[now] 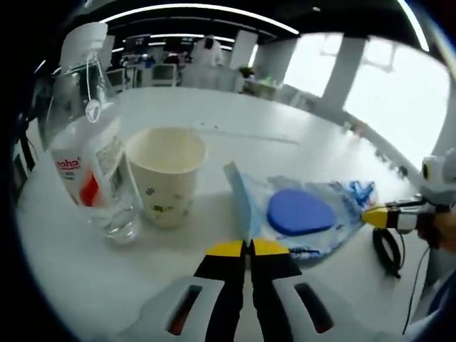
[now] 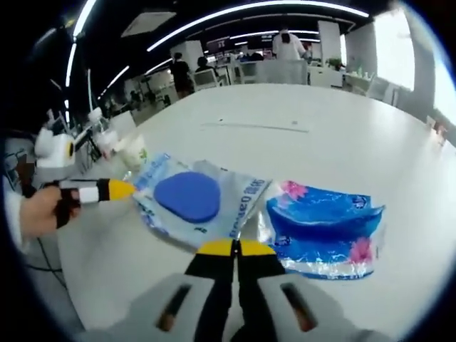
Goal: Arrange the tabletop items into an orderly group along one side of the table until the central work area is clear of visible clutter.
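Observation:
A clear bag holding a blue oval pad point(image 1: 299, 211) point(image 2: 189, 196) lies flat on the white table point(image 1: 235, 117). My left gripper point(image 1: 246, 248) is shut on the bag's near edge, which folds up in front of the tips. In the right gripper view it enters from the left point(image 2: 125, 189) at the bag's corner. My right gripper point(image 2: 234, 247) is shut at the bag's opposite edge, and comes in from the right point(image 1: 370, 215) in the left gripper view. A blue tissue pack point(image 2: 324, 228) lies beside the bag. A paper cup point(image 1: 167, 178) and a clear water bottle point(image 1: 85, 142) stand together.
A black cable loop point(image 1: 388, 249) lies near the table edge under the right gripper. A hand point(image 2: 39, 210) holds the left gripper. The far half of the table point(image 2: 299, 114) is open white surface. People and desks fill the room behind.

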{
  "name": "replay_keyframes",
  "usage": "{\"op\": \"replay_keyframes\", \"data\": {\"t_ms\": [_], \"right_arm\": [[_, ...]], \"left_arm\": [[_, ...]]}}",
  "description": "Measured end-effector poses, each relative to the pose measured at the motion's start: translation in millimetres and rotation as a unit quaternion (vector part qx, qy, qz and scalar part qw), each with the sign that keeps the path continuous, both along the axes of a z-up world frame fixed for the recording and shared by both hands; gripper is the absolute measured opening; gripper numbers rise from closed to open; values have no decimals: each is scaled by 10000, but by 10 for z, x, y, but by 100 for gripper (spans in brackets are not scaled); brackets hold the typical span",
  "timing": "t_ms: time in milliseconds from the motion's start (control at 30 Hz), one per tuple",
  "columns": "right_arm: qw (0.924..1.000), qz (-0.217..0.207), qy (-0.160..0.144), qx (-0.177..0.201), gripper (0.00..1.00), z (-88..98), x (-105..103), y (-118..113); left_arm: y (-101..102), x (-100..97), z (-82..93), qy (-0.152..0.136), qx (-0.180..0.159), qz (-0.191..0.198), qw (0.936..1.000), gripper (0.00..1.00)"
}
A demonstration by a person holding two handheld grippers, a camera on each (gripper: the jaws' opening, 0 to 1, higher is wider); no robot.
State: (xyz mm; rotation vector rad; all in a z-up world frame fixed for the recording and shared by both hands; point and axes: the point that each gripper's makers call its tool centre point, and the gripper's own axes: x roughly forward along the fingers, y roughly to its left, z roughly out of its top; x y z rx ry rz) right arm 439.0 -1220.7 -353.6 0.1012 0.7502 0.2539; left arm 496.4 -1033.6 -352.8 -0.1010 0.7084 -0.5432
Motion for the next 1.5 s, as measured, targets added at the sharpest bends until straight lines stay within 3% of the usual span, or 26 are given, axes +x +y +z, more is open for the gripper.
{"op": "replay_keyframes", "data": {"t_ms": [500, 733, 900, 1167, 1233, 1300, 1500], "right_arm": [[9995, -156, 158, 218, 0, -124, -24, -49], [9998, -24, 168, 65, 0, -178, -29, -36], [9999, 59, 108, -90, 0, -175, -15, -31], [9999, -112, 18, -23, 2, -71, -10, -25], [9999, -68, -108, 60, 6, 0, 2, -14], [9997, -40, -224, 12, 11, 74, -1, -31], [9968, 161, -767, 159, 32, 418, -57, 14]], "left_arm": [[40, -62, -166, 312, 134, 232, 9992, 0], [58, -69, -176, 275, 149, 352, 9989, 0], [46, -78, -176, 216, 338, 260, 9989, 0], [74, -76, -133, 325, 74, 544, 9980, 1], [101, -68, -81, 243, 111, 611, 9978, 4], [117, -24, 58, -71, 56, 634, 9979, 11], [77, -101, 336, -384, -113, 402, 9984, 41]]}}
